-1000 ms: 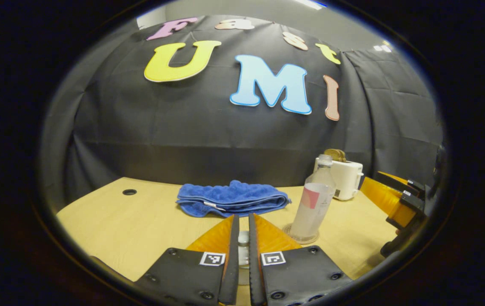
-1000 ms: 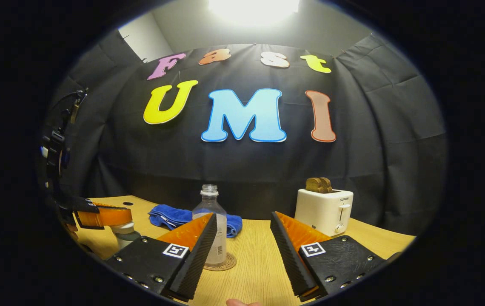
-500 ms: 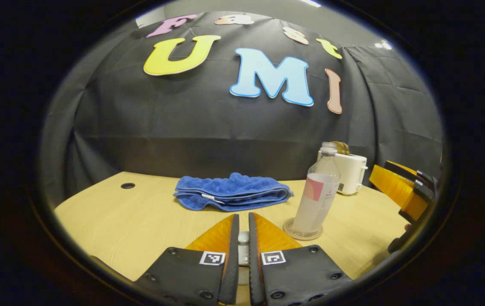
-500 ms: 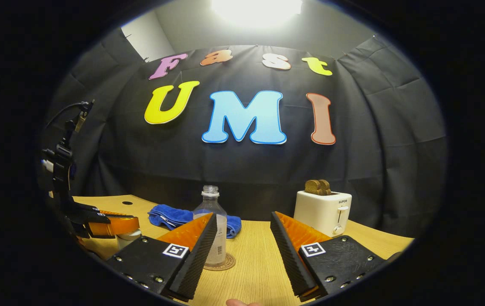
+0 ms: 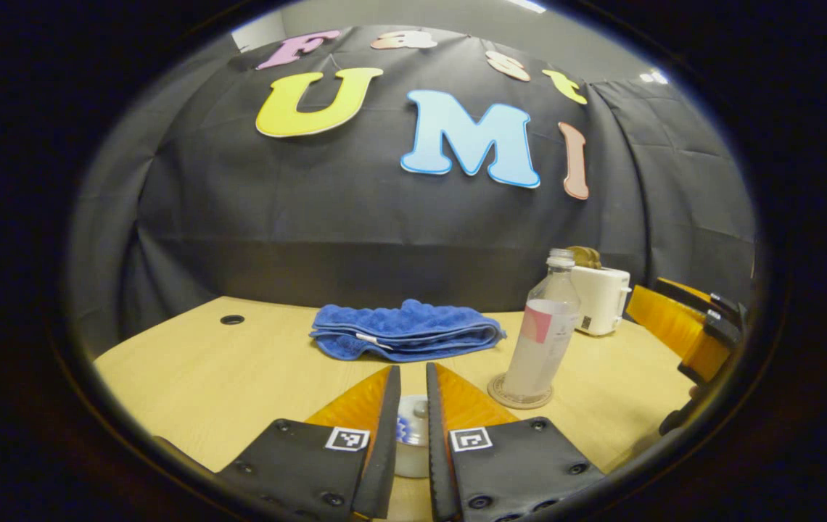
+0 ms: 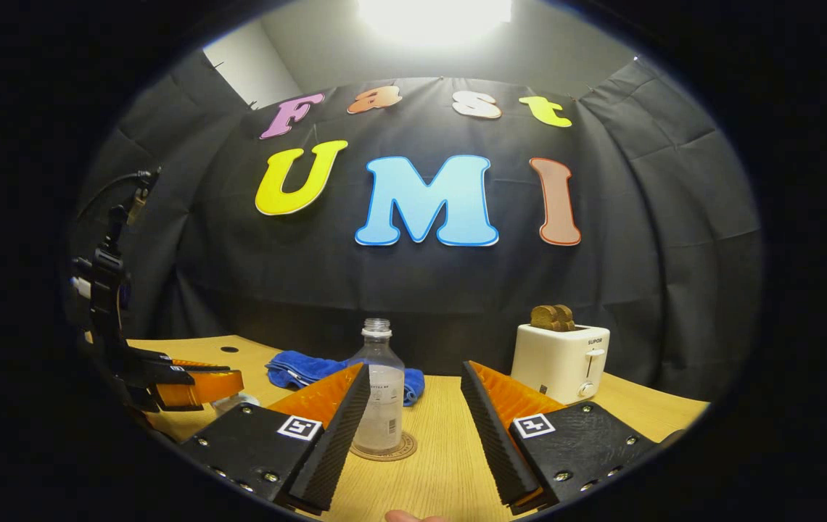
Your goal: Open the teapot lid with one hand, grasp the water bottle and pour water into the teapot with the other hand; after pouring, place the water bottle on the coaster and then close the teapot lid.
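The left gripper [image 5: 408,406] is clamped on the teapot lid [image 5: 413,426], near the bottle [image 6: 380,395]. The right gripper [image 6: 413,409] stands apart, free since the bottle rests on its coaster [image 6: 384,451].

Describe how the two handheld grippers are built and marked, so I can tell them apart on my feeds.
Both are alike: each of the left gripper and right gripper has two wedge-shaped fingers on black screwed plates, each plate carrying a small square black-and-white tag. In the right gripper view, the left gripper has a black body with a cable rising from it.
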`<state>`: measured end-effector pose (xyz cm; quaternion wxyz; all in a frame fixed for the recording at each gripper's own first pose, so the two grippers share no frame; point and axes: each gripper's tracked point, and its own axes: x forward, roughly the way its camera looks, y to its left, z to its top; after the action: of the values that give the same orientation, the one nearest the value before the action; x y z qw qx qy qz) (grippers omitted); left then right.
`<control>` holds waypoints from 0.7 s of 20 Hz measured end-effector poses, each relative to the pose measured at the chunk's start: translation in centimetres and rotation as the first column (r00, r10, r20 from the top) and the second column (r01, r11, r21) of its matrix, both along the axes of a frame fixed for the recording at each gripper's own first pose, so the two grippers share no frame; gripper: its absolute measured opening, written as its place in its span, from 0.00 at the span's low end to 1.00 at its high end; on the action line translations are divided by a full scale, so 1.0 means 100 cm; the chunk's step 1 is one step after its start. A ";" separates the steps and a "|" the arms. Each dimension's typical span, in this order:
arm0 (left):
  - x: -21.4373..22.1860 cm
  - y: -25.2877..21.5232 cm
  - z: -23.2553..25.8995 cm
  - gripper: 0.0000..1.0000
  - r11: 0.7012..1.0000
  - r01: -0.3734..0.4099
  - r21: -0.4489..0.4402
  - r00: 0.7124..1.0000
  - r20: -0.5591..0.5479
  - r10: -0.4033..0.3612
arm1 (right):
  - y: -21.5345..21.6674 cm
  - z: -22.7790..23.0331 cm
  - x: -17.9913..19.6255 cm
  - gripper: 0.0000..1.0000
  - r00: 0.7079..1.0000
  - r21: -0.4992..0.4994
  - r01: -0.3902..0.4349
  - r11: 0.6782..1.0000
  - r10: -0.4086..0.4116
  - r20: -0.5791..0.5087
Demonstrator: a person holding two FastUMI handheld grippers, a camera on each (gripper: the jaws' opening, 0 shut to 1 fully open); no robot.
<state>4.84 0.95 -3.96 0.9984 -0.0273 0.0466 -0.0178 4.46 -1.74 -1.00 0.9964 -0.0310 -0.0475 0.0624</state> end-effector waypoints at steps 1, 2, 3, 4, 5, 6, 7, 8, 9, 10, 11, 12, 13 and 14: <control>-0.005 0.000 0.002 0.22 1.000 -0.002 -0.003 1.000 0.006 0.002 | 0.002 -0.001 -0.001 0.81 1.000 0.001 -0.005 1.000 0.005 -0.004; -0.012 0.000 0.007 0.22 1.000 -0.002 -0.009 1.000 0.017 0.002 | 0.005 -0.003 -0.004 0.81 1.000 0.004 -0.009 1.000 0.009 -0.009; -0.018 -0.001 0.009 0.22 1.000 0.000 -0.014 1.000 0.023 0.000 | 0.007 -0.005 -0.007 0.81 1.000 0.009 -0.013 1.000 0.013 -0.015; -0.026 -0.003 0.011 0.26 1.000 0.003 -0.014 1.000 0.029 -0.002 | 0.011 -0.008 -0.012 0.81 1.000 0.012 -0.017 1.000 0.017 -0.022; -0.033 -0.002 0.012 0.27 1.000 0.002 -0.011 0.999 0.036 -0.001 | 0.014 -0.012 -0.016 0.81 0.999 0.013 -0.018 1.000 0.019 -0.031; -0.040 -0.002 0.015 0.27 1.000 0.001 -0.006 0.999 0.041 -0.001 | 0.017 -0.015 -0.020 0.81 0.999 0.011 -0.019 1.000 0.020 -0.040; -0.048 -0.002 0.016 0.24 1.000 0.001 -0.001 0.999 0.046 0.000 | 0.021 -0.020 -0.025 0.81 0.998 0.007 -0.025 1.000 0.025 -0.050; -0.055 -0.001 0.017 0.22 1.000 -0.003 -0.001 0.999 0.051 0.003 | 0.025 -0.024 -0.031 0.81 0.998 0.003 -0.028 1.000 0.028 -0.061; -0.061 -0.002 0.017 0.22 1.000 -0.003 -0.004 0.999 0.054 0.003 | 0.028 -0.027 -0.036 0.81 0.997 0.001 -0.033 0.999 0.033 -0.067; -0.068 -0.003 0.018 0.22 1.000 -0.002 -0.010 0.998 0.057 0.003 | 0.031 -0.029 -0.042 0.81 0.997 0.001 -0.036 0.999 0.036 -0.071; -0.073 -0.003 0.016 0.22 1.000 -0.004 -0.014 0.998 0.057 0.004 | 0.033 -0.031 -0.048 0.81 0.996 0.001 -0.037 0.999 0.037 -0.075; -0.079 -0.003 0.015 0.27 1.000 -0.006 -0.014 0.998 0.056 0.007 | 0.035 -0.032 -0.053 0.81 0.996 0.001 -0.038 0.999 0.038 -0.077; -0.085 -0.003 0.013 0.25 1.000 -0.012 -0.012 0.998 0.056 0.013 | 0.037 -0.034 -0.059 0.81 0.996 0.002 -0.040 0.999 0.040 -0.080; -0.091 -0.002 0.011 0.24 1.000 -0.018 -0.009 0.998 0.055 0.018 | 0.038 -0.035 -0.063 0.81 0.996 0.004 -0.041 0.999 0.041 -0.083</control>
<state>-4.24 0.75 -2.88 0.9993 -0.0312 0.0187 -0.0098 -1.87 2.10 -4.48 0.9961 -0.0265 -0.0066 0.0838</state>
